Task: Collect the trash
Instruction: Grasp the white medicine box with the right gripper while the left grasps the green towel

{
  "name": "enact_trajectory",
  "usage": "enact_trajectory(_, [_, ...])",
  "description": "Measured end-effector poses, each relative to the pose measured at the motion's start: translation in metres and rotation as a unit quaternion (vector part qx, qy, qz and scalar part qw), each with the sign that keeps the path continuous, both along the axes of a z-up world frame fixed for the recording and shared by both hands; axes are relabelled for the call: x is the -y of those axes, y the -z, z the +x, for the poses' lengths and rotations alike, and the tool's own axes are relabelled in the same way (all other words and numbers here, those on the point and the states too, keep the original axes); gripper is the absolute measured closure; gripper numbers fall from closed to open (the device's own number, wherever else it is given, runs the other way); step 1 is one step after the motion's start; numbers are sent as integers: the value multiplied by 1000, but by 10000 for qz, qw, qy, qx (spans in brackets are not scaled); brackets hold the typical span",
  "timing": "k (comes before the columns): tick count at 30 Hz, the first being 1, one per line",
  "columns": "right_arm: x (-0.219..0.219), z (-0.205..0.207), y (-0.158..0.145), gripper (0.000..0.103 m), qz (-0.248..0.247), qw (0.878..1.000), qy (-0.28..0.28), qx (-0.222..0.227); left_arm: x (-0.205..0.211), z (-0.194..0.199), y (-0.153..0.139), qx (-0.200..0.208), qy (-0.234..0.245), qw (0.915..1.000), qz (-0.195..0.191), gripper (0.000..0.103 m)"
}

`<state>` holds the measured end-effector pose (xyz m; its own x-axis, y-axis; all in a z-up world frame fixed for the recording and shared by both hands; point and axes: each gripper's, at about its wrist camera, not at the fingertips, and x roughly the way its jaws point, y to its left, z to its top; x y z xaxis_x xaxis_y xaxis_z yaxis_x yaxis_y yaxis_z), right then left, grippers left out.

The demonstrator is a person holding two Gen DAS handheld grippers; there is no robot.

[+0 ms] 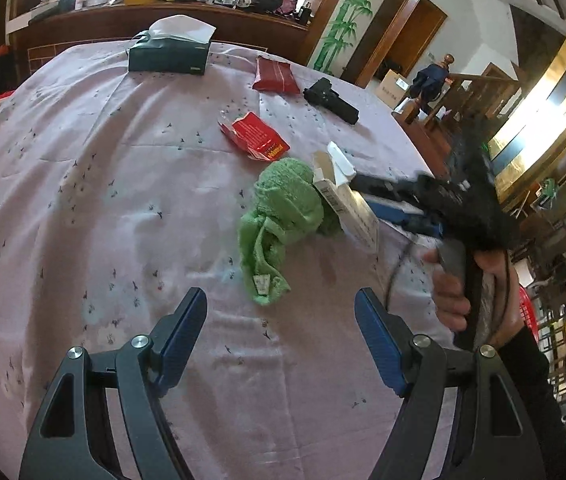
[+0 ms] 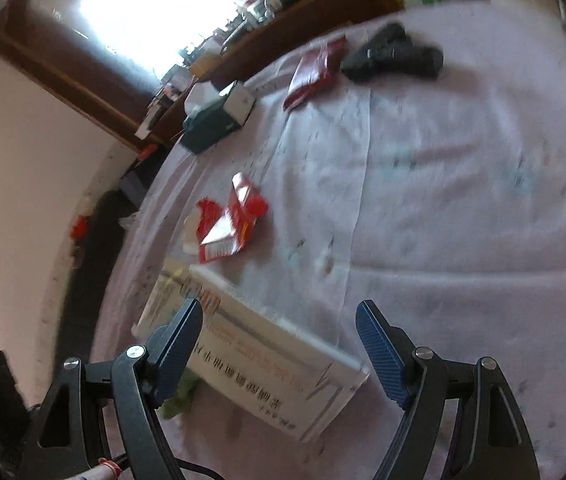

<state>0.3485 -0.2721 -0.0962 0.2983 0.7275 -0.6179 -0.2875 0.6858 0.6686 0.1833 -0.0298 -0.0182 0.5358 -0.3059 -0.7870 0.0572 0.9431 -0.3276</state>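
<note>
Both grippers' fingers gape; torn red wrapper (image 1: 257, 136) lies crumpled on tablecloth (image 1: 83, 200).

A dark green tissue box (image 1: 168, 56) stands at the far side of the surface (image 1: 83, 200), which is covered with a pale lilac cloth with small dark flowers. A white tissue sticks out of its top. A black object (image 1: 331, 100) (its kind is not clear) lies near the far right edge. A crumpled green towel (image 1: 283, 216) lies nearer the middle, label turned up. Behind the surface, a wooden shelf (image 1: 163, 12) carries many small items.
</note>
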Motion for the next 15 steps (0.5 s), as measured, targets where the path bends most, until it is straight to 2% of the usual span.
enact_trajectory(5, [-13, -34, -8, 20, -228, 9983, -497, 177, -5, 17, 5, -44, -83, 9995, 305, 28])
enact_trajectory(8, [-28, -55, -17, 20, -659, 9945, -655, 488, -5, 27, 10, -109, -46, 9991, 419, 28])
enact_trajectory(10, [-41, -67, -22, 20, -1140, 9890, -610, 723, -7, 31, 11, -157, -45, 9990, 422, 28])
enact_trajectory(12, [-50, -74, -22, 21, -1398, 9853, -585, 789, -7, 33, 11, -165, -10, 9990, 419, 28])
enact_trajectory(13, [-53, -76, -22, 24, -1559, 9830, -499, 837, -7, 33, 11, -165, -15, 9989, 441, 28])
enact_trajectory(15, [-56, -80, -23, 39, -1728, 9809, -336, 822, -5, 33, 10, -132, 50, 9991, 412, 28])
